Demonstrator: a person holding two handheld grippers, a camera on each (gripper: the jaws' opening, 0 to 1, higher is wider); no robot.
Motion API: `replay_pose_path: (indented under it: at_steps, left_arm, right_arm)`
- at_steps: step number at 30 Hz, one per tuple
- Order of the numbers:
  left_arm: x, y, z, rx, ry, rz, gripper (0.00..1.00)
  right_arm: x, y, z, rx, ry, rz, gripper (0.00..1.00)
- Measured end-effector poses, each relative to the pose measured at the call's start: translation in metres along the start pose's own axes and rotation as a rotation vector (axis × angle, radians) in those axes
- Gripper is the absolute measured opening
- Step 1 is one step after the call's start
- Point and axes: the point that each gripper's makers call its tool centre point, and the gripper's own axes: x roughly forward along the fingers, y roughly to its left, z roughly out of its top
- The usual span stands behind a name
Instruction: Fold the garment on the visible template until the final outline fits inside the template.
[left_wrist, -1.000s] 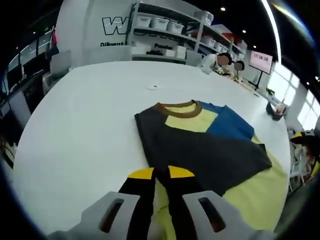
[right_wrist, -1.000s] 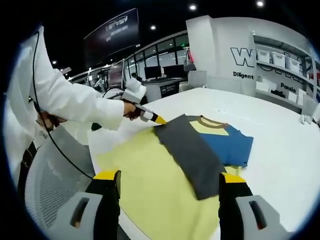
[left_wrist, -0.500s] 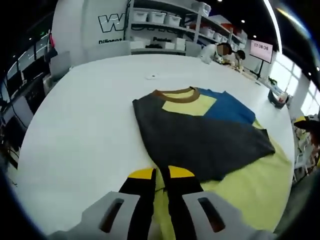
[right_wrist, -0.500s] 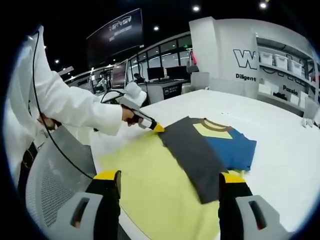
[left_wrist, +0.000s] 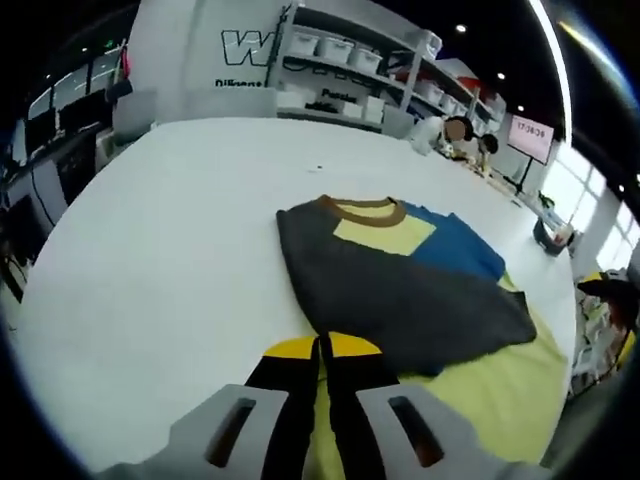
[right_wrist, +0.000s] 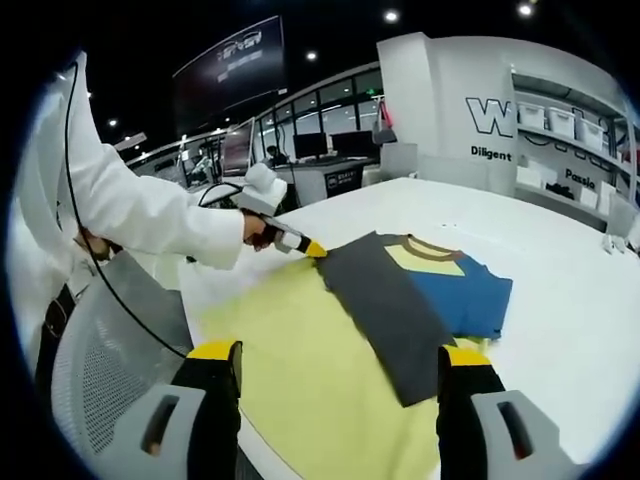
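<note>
White tabletop (left_wrist: 150, 230): left tongs (left_wrist: 320, 350) pinching shirt (left_wrist: 400, 290) edge at 6 o'clock; right tongs (right_wrist: 340, 375) spread. Mid-fold; next, probably drop the flap within template (right_wrist: 300, 370).

At my twelve o'clock the garment (left_wrist: 400, 280) looks like soft matt cloth; the template (right_wrist: 300, 370) is matt, the bench (left_wrist: 160, 230) smooth.

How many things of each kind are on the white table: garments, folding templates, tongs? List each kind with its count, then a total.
Garments: 1, the colour-block shirt
Templates: 1, the yellow sheet
Tongs: 2, the left tongs shut at the shirt's corner, the right tongs open
Total: 4
</note>
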Motion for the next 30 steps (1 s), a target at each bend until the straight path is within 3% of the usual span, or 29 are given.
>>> replay_pose_path:
  at_steps: [5, 10, 16, 19, 22, 30]
  left_arm:
    - [-0.001, 0.009, 0.004, -0.071, -0.037, 0.016, 0.00]
    - [-0.001, 0.018, 0.005, -0.078, -0.034, 0.028, 0.00]
    - [-0.002, 0.024, 0.006, -0.152, -0.053, 0.036, 0.00]
    - [-0.001, 0.030, 0.004, -0.107, -0.056, 0.073, 0.00]
    - [-0.001, 0.033, -0.005, 0.019, -0.001, 0.118, 0.01]
    - [-0.004, 0.029, -0.001, 0.039, -0.011, 0.120, 0.01]
  right_arm:
    - [-0.001, -0.001, 0.000, 0.001, -0.001, -0.003, 0.81]
    - [-0.002, 0.000, 0.000, 0.001, 0.001, -0.002, 0.81]
    - [0.000, 0.000, 0.001, -0.001, 0.000, 0.001, 0.81]
    - [0.001, 0.000, 0.002, 0.001, -0.003, 0.002, 0.81]
    - [0.000, 0.000, 0.002, 0.002, -0.003, 0.003, 0.81]
    - [0.002, 0.000, 0.002, -0.001, -0.002, 0.007, 0.81]
